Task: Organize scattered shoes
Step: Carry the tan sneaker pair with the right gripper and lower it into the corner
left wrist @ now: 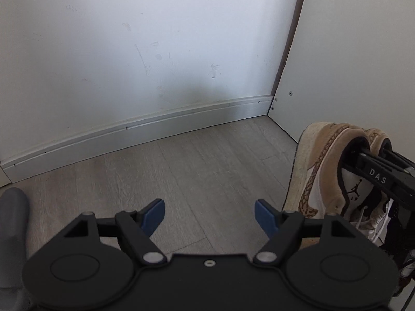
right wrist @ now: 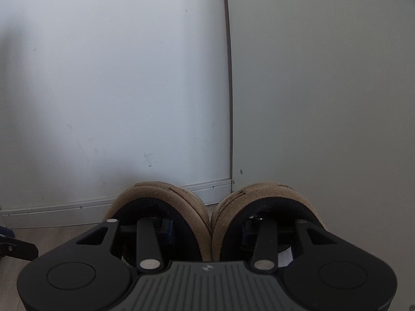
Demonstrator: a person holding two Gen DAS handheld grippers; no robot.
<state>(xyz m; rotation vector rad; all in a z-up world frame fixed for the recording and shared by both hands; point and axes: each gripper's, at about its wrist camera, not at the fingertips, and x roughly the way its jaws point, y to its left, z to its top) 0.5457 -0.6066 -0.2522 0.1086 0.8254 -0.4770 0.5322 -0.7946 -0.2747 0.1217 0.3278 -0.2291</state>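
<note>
Jaws: left gripper (left wrist: pixel 210 213) spread, empty; right gripper (right wrist: pixel 211 229) pinching sneakers (right wrist: pixel 211 217) together.

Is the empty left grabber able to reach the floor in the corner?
Probably yes. The left gripper is open and empty, with bare wood floor ahead. The tan sneakers held by the right gripper hang off to one side.

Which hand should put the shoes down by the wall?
Probably the right gripper: one finger sits inside each of the two tan suede sneakers, pinching both. The left gripper is open and empty.
</note>
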